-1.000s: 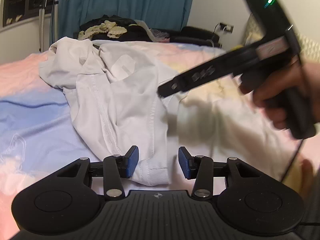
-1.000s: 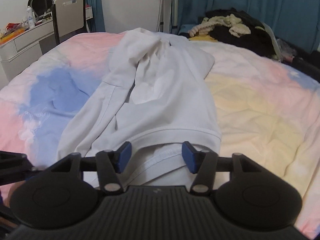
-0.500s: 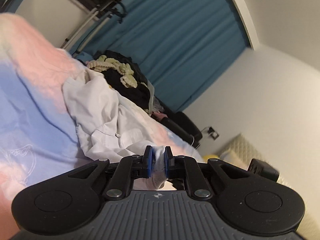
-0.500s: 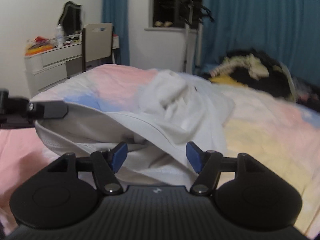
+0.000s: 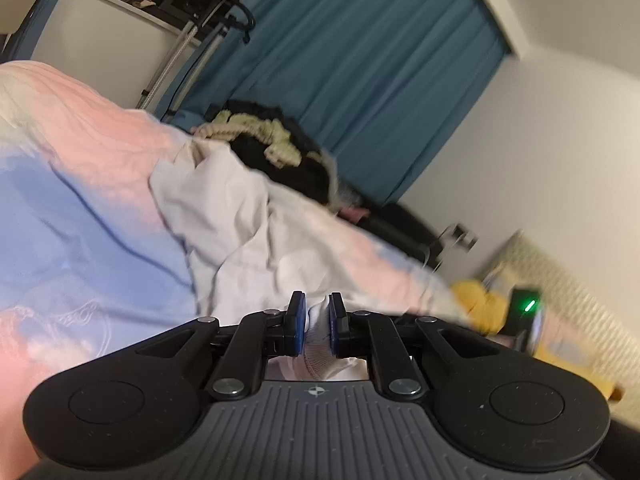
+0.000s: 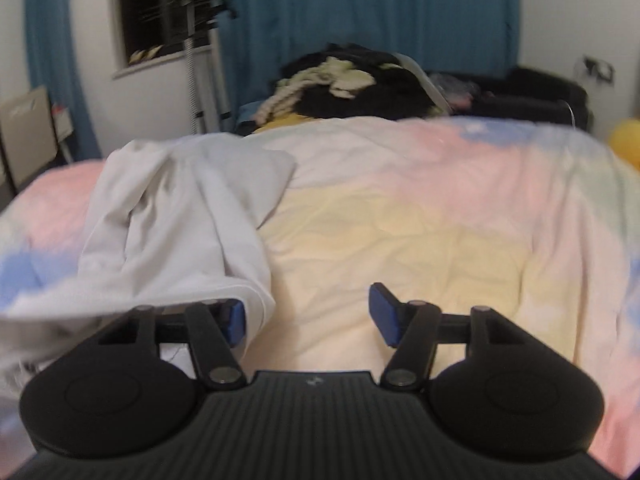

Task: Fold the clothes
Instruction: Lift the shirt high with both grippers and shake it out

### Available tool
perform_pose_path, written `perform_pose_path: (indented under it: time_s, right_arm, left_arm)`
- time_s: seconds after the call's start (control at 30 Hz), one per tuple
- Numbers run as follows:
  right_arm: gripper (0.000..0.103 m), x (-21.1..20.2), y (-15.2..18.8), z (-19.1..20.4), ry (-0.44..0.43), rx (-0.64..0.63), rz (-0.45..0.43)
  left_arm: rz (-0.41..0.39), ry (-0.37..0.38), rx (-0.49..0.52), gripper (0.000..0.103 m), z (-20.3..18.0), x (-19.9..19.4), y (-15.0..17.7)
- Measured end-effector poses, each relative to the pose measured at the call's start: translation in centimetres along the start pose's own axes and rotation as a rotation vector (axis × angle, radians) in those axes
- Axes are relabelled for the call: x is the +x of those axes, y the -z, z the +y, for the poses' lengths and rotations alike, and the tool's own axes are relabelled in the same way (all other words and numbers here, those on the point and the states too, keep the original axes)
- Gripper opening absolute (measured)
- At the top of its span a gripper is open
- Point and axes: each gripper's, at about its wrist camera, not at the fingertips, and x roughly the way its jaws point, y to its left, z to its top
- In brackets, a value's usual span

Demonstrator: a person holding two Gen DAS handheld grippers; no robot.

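A white garment (image 5: 248,232) lies crumpled on the pastel bed cover (image 5: 80,240). My left gripper (image 5: 316,312) is shut on its ribbed hem, which bunches between the blue pads and is lifted off the bed. In the right wrist view the garment (image 6: 180,220) drapes down the left side. Its stitched edge hangs just inside the left pad of my right gripper (image 6: 306,308). The right jaws are closing but still stand wide, with mostly bare yellow cover between them and no pad pressing on cloth. In the left view, the right gripper's body (image 5: 528,312) with its green light shows at the far right.
A pile of dark and cream clothes (image 6: 352,84) sits at the far end of the bed (image 6: 420,208), in front of blue curtains (image 6: 360,8). A metal stand (image 6: 196,60) is at the back left, a yellow object (image 6: 628,140) at the right edge.
My left gripper closed on the garment's hem, lifted it and rolled. My right gripper swung right, so the garment moved from between its pads to its left pad.
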Motion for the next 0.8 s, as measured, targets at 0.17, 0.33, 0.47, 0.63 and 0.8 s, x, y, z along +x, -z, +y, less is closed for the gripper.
perform_pose_path:
  time_s: [0.17,0.33,0.47,0.63,0.8]
  right_arm:
    - [0.007,-1.5,-0.3,0.9,-0.097,0.087,-0.068]
    - [0.006,-3.9,-0.8,2.9,-0.135,0.018,-0.151]
    - [0.005,-4.8,-1.0,2.9,-0.166,0.038,-0.171]
    - [0.005,-5.2,-0.9,2.7,-0.191,0.061,-0.173]
    - [0.003,-6.3,-0.9,2.7,-0.217,0.072,-0.210]
  left_arm:
    - [0.085,-0.093,0.087,0.015,-0.6,1.6,1.7]
    - [0.139,-0.123,0.141,0.015,-0.7,2.9,3.0]
    - [0.191,-0.151,0.180,0.016,-0.8,4.1,4.0]
    - [0.240,-0.183,0.218,0.020,-1.1,5.4,4.8]
    - [0.255,-0.197,0.249,0.044,-1.6,5.8,5.3]
